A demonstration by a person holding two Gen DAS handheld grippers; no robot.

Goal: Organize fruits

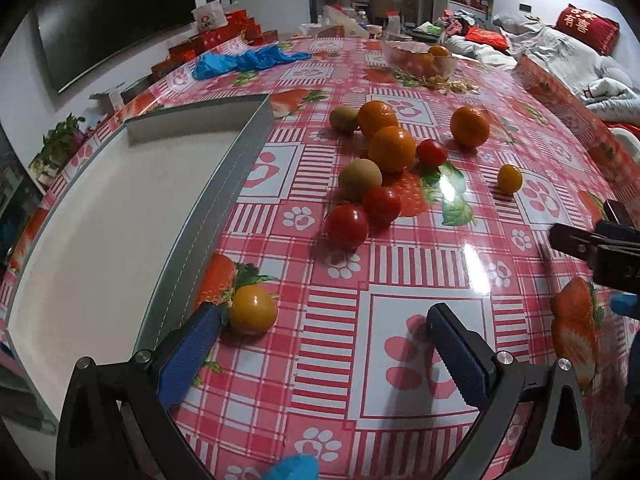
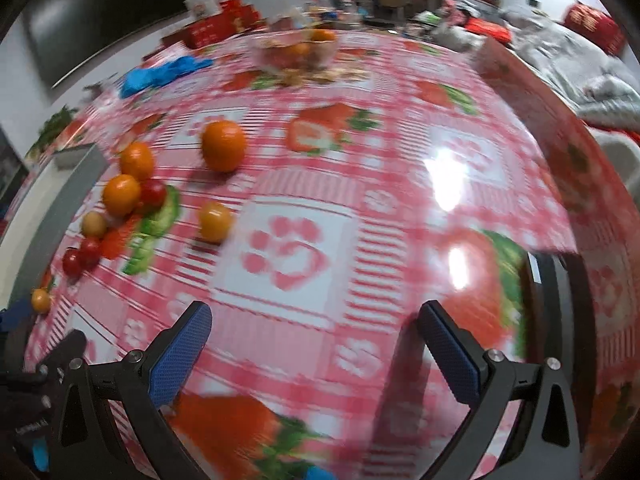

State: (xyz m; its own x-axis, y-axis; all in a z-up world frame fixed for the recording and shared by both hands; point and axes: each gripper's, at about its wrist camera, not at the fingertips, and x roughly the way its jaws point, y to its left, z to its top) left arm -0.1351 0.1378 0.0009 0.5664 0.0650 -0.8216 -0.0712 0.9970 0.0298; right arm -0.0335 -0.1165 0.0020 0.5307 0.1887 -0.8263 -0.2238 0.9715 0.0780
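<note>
Fruits [image 1: 392,148] all sit loose on my worktop [image 1: 400,320]; grey-walled white tray [image 1: 100,220] at left looks empty; both jaws open, holding nothing.

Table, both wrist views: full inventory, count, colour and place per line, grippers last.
oranges: 3, orange, mid table.
red tomatoes: 3, red, in and near the cluster.
yellow tomatoes: 2, yellow-orange, one by the tray corner, one apart at right.
kiwis: 2, brown-green, left side of cluster.
tray: 1, grey rim, white inside, left on table.
bowl: 1, clear, fruit inside, far end.
gloves: blue heap, far left; count unclear.
tablecloth: 1, red-white check, strawberry print.
left gripper: jaws open, blue pads, beside yellow tomato.
right gripper: jaws open, nothing held.
</note>
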